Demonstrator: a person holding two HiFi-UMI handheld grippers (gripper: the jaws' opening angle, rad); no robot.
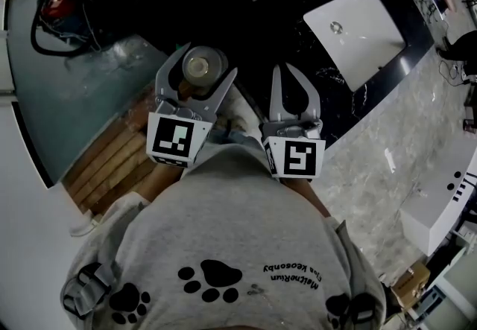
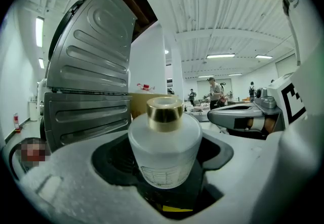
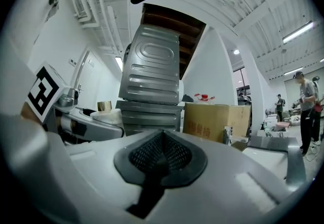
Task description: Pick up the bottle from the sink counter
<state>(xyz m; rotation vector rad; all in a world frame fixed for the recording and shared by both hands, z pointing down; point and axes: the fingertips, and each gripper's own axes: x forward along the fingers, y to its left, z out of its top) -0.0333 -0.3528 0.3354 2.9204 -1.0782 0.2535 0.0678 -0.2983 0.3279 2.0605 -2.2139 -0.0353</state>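
A frosted white bottle point(image 1: 203, 68) with a gold cap sits between the jaws of my left gripper point(image 1: 206, 65), which is shut on it and holds it up in front of my body. In the left gripper view the bottle point(image 2: 163, 142) stands upright, with the dark pads of that gripper point(image 2: 162, 165) pressed against its sides. My right gripper point(image 1: 285, 75) hangs just to the right, level with the left one, its jaws shut together on nothing. In the right gripper view its pads point(image 3: 161, 154) meet, and the held bottle point(image 3: 105, 106) shows at the left.
A white sink basin point(image 1: 356, 34) is set in a black counter point(image 1: 328, 101) at the upper right, with pale stone floor beyond. Wooden slats point(image 1: 112, 165) lie at the lower left. A ribbed metal panel point(image 3: 152, 81) and a cardboard box point(image 3: 215, 119) stand ahead. People stand in the distance.
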